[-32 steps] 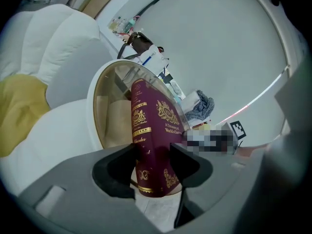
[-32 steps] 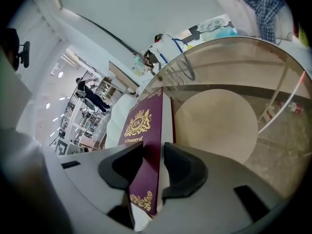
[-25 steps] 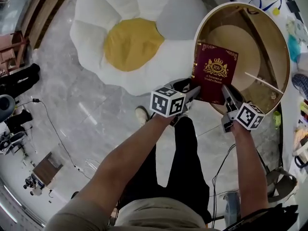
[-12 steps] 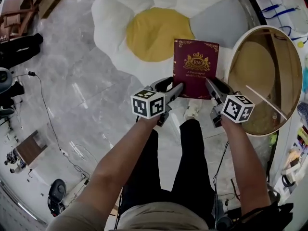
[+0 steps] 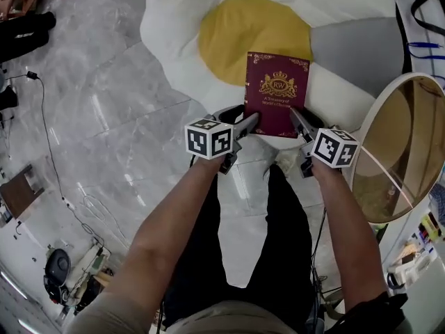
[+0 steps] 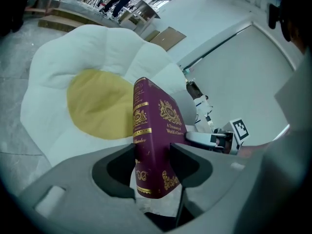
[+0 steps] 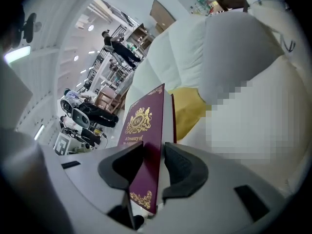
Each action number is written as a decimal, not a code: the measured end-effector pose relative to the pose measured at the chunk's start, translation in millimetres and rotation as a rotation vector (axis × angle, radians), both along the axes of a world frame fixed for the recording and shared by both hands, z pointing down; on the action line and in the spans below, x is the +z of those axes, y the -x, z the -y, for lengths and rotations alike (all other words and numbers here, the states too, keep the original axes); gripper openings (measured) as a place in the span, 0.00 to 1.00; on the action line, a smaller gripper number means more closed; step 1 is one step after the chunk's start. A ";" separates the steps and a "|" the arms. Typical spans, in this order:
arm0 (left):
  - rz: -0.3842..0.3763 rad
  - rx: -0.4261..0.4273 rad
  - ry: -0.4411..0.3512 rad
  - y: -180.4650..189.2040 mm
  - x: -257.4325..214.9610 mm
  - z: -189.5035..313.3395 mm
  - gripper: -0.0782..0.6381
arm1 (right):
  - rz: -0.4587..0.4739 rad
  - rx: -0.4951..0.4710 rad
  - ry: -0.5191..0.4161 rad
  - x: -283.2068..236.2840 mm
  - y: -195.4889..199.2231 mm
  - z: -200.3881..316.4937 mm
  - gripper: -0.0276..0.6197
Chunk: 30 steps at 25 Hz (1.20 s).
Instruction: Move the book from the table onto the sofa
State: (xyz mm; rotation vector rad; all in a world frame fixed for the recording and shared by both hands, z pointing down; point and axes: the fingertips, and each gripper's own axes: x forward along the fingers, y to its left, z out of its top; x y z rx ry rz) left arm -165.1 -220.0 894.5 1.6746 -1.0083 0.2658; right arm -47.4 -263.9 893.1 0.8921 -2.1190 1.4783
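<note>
Floor (image 5: 90, 103) of grey marble fills the left. The left gripper (image 5: 247, 122) clamps the maroon book (image 5: 277, 92) at its near-left corner and the right gripper (image 5: 297, 117) clamps its near-right. The book is over the flower-shaped sofa (image 5: 174, 40); whether they touch is unclear. The frame edge cuts off the round table (image 5: 389, 110).
</note>
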 end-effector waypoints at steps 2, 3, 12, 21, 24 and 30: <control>-0.009 -0.005 0.012 9.0 29.9 -1.2 0.42 | -0.012 -0.016 0.014 29.7 10.1 0.1 0.26; -0.014 -0.004 0.018 13.8 48.2 -1.5 0.42 | -0.017 -0.020 0.020 47.7 15.3 0.0 0.26; -0.144 -0.039 0.032 27.1 122.3 0.3 0.42 | -0.096 -0.023 0.029 102.9 27.4 -4.7 0.29; -0.041 0.060 0.026 48.1 62.9 -2.6 0.42 | -0.120 0.023 0.053 48.0 11.8 -14.5 0.32; -0.033 0.127 -0.003 48.8 13.5 -6.8 0.42 | -0.134 0.014 0.028 6.7 7.0 -21.9 0.28; -0.043 0.230 -0.042 39.4 -91.5 -21.0 0.42 | -0.122 0.030 0.018 -87.8 5.2 -35.7 0.09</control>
